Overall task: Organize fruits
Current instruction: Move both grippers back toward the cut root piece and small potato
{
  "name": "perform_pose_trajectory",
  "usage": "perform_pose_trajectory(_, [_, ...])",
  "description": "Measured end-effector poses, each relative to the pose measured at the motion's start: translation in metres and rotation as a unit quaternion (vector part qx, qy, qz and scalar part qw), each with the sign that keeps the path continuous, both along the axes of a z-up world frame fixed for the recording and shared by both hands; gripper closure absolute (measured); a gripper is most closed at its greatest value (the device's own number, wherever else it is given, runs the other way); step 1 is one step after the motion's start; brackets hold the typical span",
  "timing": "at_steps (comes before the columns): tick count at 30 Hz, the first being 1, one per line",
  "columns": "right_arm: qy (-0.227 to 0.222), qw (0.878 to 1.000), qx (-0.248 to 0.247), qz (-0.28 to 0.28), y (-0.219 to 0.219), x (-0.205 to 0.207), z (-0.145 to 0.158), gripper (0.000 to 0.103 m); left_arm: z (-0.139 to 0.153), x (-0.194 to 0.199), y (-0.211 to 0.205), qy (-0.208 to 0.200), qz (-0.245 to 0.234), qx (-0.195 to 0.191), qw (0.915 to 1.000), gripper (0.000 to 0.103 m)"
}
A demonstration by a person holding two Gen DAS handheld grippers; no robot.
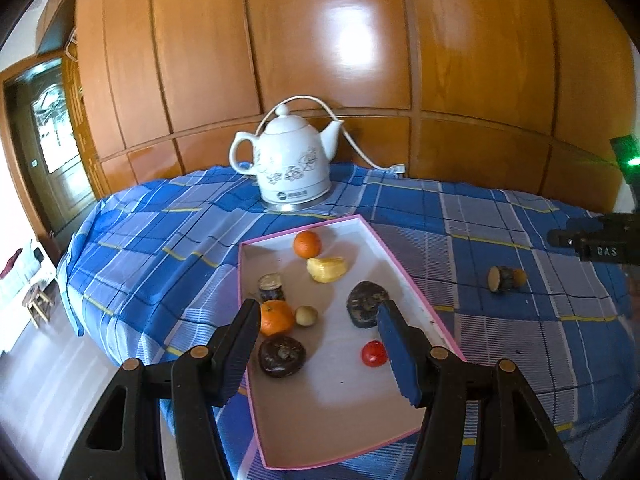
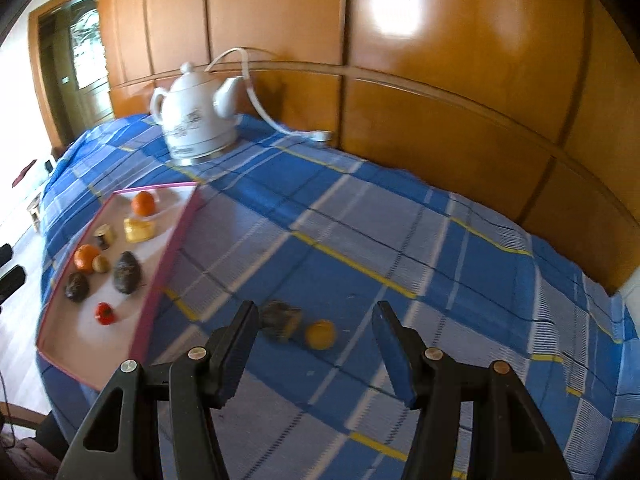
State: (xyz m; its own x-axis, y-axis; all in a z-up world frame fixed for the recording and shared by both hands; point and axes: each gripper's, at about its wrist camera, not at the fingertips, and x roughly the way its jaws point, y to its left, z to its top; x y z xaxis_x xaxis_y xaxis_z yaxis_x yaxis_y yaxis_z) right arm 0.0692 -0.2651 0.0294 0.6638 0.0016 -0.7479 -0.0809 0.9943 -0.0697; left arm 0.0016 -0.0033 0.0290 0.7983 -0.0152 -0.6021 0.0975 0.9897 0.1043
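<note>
Our right gripper (image 2: 314, 350), half open and empty, faces the stubby brown log-shaped fruit (image 2: 280, 320) lying lengthwise left-right just beyond its left finger (left gripper (image 1: 318, 342) likewise empty, over the pink-rimmed white tray (image 1: 404, 268)).

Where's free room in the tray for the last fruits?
The near end of the tray, below the tomato and the dark fruit, is bare. So is the far right corner beside the orange. The middle is crowded.

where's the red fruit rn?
The red fruit is inside the pink-edged tray, near its right rim in the left wrist view, just below the large dark fruit and right of the dark round one.
</note>
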Motion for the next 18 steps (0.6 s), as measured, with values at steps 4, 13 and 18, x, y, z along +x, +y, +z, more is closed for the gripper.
perform_pose_trajectory(4, [-0.003, 0.999, 0.009, -0.041, -0.031, 0.005, -0.01, 0.043, 0.0, 0.001, -0.014, -0.001, -0.015, 0.013, 0.9998, 0.041])
perform_pose_trajectory(13, [0.026, 0.992, 0.064, -0.104, -0.067, 0.012, -0.02, 0.043, -0.004, 0.007, -0.036, 0.008, -0.037, 0.029, 0.9989, 0.04])
perform_pose_trajectory(18, [0.032, 0.993, 0.06, -0.094, -0.059, 0.014, -0.021, 0.043, -0.007, 0.011, -0.044, 0.013, -0.047, 0.034, 0.9982, 0.04])
